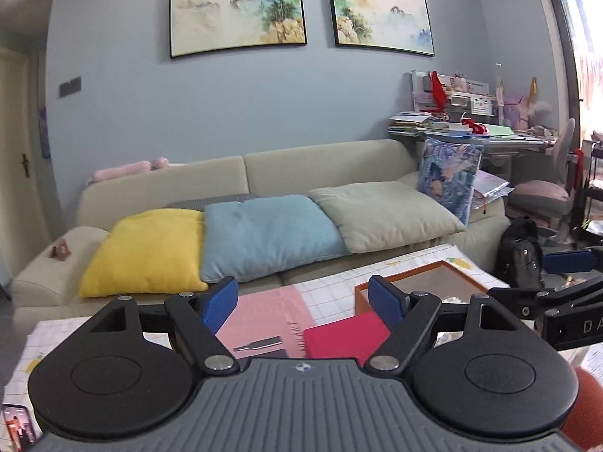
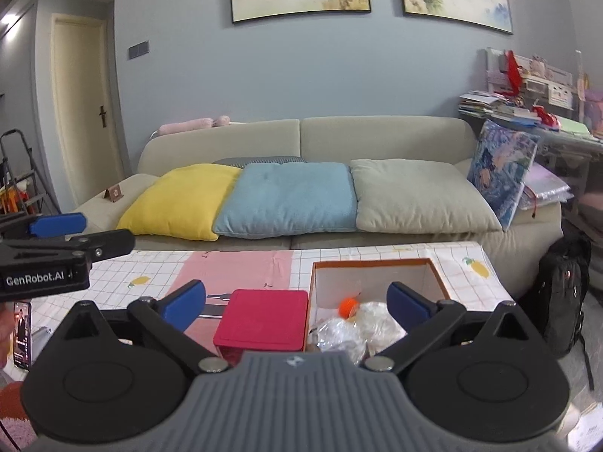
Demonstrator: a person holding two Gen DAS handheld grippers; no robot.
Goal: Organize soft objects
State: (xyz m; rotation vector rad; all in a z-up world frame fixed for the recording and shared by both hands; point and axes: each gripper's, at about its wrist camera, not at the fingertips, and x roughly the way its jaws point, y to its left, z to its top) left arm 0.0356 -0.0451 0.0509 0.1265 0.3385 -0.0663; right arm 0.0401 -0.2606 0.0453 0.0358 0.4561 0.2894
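Left gripper point(image 1: 303, 305) raised over table point(image 2: 377, 254), blue fingers point(image 1: 220, 303) spread wide, nothing between. Right gripper point(image 2: 297, 303) same: fingers point(image 2: 409, 305) apart, holding nothing, above red box point(image 2: 264, 314) and orange-rimmed box point(image 2: 371, 263). Three pillows in row on beige sofa point(image 2: 377, 135) beyond table: yellow pillow point(image 2: 181, 201) left, blue pillow point(image 2: 290, 197) middle, grey-green pillow point(image 2: 418, 196) right, edges touching. Patterned cushion point(image 2: 501, 177) propped upright at sofa's right end. Crumpled clear plastic point(image 2: 350, 329) and orange ball point(image 2: 347, 306) inside orange-rimmed box. Phone point(image 2: 22, 333) at table's left edge.
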